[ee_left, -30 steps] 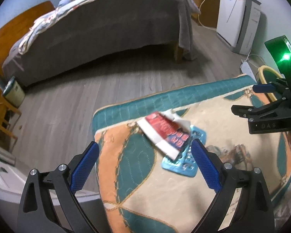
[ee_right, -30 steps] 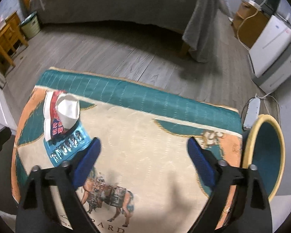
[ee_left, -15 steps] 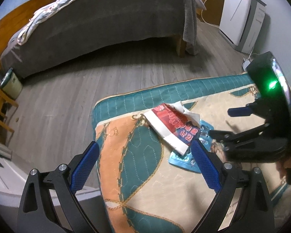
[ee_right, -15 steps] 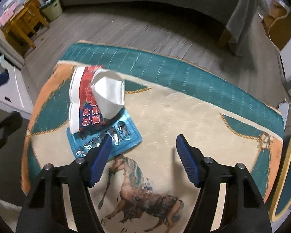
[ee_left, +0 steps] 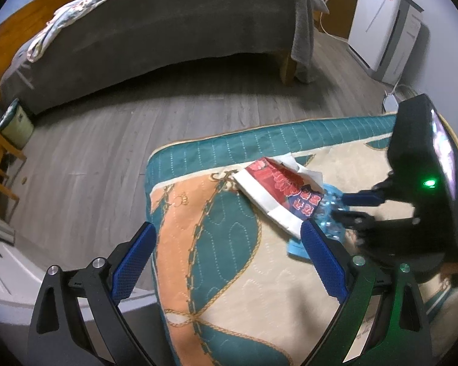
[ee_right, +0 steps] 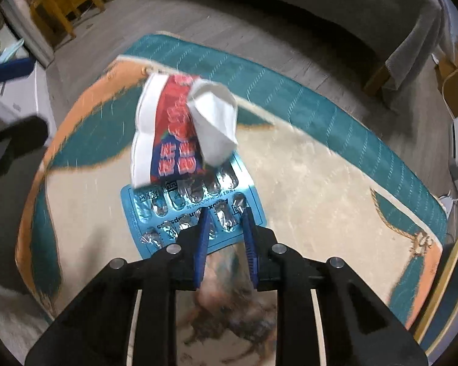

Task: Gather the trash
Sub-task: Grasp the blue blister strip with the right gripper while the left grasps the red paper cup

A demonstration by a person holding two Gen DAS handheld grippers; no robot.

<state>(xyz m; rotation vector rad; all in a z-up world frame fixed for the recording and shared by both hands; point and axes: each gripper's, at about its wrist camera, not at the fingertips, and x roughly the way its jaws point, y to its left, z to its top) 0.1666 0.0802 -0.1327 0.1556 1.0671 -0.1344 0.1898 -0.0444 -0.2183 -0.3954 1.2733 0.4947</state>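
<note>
A blue blister pack (ee_right: 180,210) lies on the patterned rug (ee_right: 305,177), with a red-and-white wrapper (ee_right: 168,140) and a crumpled white paper (ee_right: 213,122) lying over its far end. My right gripper (ee_right: 224,213) is down at the pack's near edge, jaws narrowed to a small gap over it; I cannot tell whether they pinch it. In the left wrist view the right gripper (ee_left: 348,204) reaches the pack (ee_left: 329,213) beside the wrapper (ee_left: 278,192). My left gripper (ee_left: 226,244) is wide open and empty, hovering above the rug's left part.
A grey-covered bed (ee_left: 168,36) stands beyond the wood floor. A white cabinet (ee_left: 384,30) is at the back right. A yellow-rimmed teal bin (ee_right: 442,289) stands at the rug's right corner. A wooden stool (ee_right: 61,3) and a small pail (ee_left: 15,122) are to the left.
My right gripper moved down and left onto the blister pack and narrowed its jaws from wide open to a small gap. My left gripper stayed open, drifting slightly.
</note>
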